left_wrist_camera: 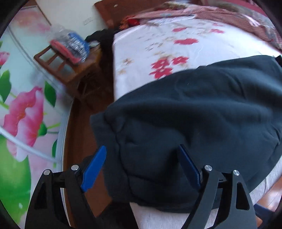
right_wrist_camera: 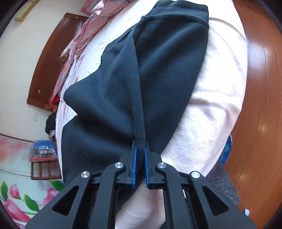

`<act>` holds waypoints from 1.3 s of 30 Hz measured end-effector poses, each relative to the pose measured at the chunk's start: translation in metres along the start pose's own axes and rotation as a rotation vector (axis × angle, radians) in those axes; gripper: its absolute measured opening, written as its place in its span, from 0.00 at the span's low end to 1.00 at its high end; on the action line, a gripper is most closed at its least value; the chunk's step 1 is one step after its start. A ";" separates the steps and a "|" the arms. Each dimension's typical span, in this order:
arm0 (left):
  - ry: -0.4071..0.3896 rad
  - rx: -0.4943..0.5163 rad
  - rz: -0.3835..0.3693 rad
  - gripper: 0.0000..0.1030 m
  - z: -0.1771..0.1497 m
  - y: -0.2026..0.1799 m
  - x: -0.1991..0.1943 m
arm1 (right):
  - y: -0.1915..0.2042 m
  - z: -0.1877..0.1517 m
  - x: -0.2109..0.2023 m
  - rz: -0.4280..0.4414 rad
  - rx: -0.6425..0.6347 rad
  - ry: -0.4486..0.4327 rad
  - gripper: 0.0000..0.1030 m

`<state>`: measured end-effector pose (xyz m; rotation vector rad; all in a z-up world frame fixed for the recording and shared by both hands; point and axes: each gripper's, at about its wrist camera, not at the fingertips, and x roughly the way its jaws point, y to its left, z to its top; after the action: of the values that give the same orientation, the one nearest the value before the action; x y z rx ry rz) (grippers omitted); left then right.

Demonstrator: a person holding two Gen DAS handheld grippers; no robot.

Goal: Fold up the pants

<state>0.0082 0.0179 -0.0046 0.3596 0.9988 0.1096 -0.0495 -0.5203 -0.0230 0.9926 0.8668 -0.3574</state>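
The dark navy pants (left_wrist_camera: pixel 193 114) lie folded over on the bed, hanging a little over its near corner. My left gripper (left_wrist_camera: pixel 142 151) is open, its blue fingers (left_wrist_camera: pixel 94 169) spread wide on either side of the pants' near edge, holding nothing. In the right wrist view the pants (right_wrist_camera: pixel 167 70) stretch away across a white textured cover (right_wrist_camera: pixel 211 109). My right gripper (right_wrist_camera: pixel 140 146) is shut on a ribbed band edge of the pants (right_wrist_camera: pixel 138 109), which runs taut away from the jaws.
The bed has a white sheet with red flowers (left_wrist_camera: pixel 158 44) and a patterned quilt (left_wrist_camera: pixel 229 15) at the far side. A wooden stool (left_wrist_camera: pixel 70 67) with bagged clothes (left_wrist_camera: pixel 74 44) stands beside the bed. A floral panel (left_wrist_camera: pixel 26 114) is at left. Wooden floor (right_wrist_camera: pixel 260 88) lies at right.
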 end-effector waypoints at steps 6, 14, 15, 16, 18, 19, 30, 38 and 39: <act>-0.027 -0.183 0.047 0.98 -0.054 0.027 -0.044 | 0.013 0.006 0.005 -0.054 -0.112 0.028 0.07; 0.057 -0.481 -0.329 0.69 -0.066 0.064 0.009 | 0.011 0.002 0.004 -0.060 -0.125 0.042 0.07; 0.054 -0.534 -0.361 0.67 -0.067 0.072 0.014 | 0.011 0.002 0.004 -0.064 -0.128 0.043 0.07; 0.052 -0.561 -0.388 0.67 -0.066 0.076 0.018 | 0.011 0.002 0.004 -0.065 -0.127 0.044 0.07; 0.051 -0.605 -0.431 0.67 -0.063 0.082 0.024 | 0.011 0.003 0.005 -0.062 -0.116 0.049 0.07; 0.052 -0.604 -0.427 0.67 -0.060 0.083 0.027 | 0.011 0.003 0.005 -0.061 -0.118 0.050 0.07; 0.085 -0.737 -0.486 0.47 -0.063 0.088 0.042 | 0.006 0.003 0.004 -0.053 -0.125 0.050 0.07; 0.038 -0.976 -0.611 0.09 -0.070 0.107 0.061 | 0.015 -0.001 -0.008 -0.044 -0.143 0.009 0.07; 0.008 -0.972 -0.605 0.09 -0.065 0.110 0.055 | 0.016 -0.001 -0.012 -0.043 -0.146 0.002 0.07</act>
<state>-0.0085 0.1502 -0.0424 -0.8288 0.9136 0.0361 -0.0472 -0.5122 -0.0049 0.8410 0.9036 -0.3249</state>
